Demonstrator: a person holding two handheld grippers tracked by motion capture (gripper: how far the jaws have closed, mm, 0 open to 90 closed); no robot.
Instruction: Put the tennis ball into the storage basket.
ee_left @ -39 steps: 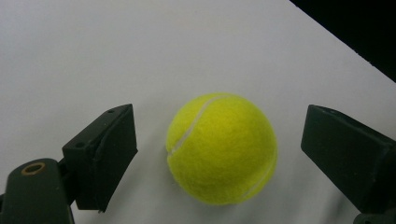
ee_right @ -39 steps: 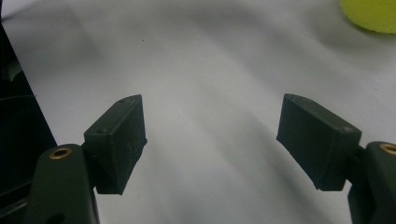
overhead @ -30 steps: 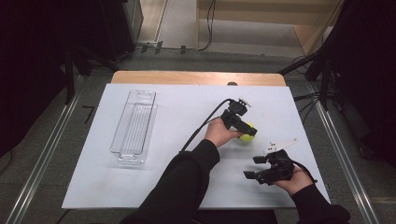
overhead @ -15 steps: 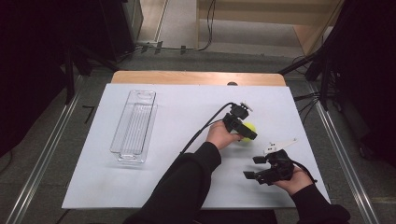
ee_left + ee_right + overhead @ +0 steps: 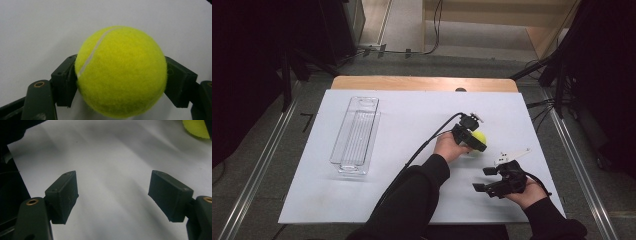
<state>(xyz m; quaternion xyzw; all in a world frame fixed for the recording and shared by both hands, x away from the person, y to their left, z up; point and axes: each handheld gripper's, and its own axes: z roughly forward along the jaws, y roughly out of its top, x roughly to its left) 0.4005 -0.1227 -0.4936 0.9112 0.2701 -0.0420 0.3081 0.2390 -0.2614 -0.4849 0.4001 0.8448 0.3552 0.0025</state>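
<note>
A yellow tennis ball [image 5: 122, 72] sits between the two black jaws of my left gripper [image 5: 121, 86], whose pads press on both its sides. In the high view the left gripper [image 5: 478, 143] holds the ball [image 5: 481, 135] over the right middle of the white mat [image 5: 412, 115]. I cannot tell whether the ball rests on the mat or hangs just above it. My right gripper [image 5: 482, 179] is nearer the front edge, to the right, with its jaws wide apart. Between its pads, the right gripper [image 5: 112, 195] has nothing but bare mat. The ball's edge [image 5: 196, 128] shows at that view's top right.
A long clear plastic tray [image 5: 356, 135] lies on the left half of the mat, lengthwise away from me. A wooden table edge [image 5: 422, 83] runs along the back. The left gripper's cable [image 5: 427, 142] trails over the mat by the forearm.
The left gripper and the tennis ball have shifted slightly away from me. The right gripper has stayed open and about where it was.
</note>
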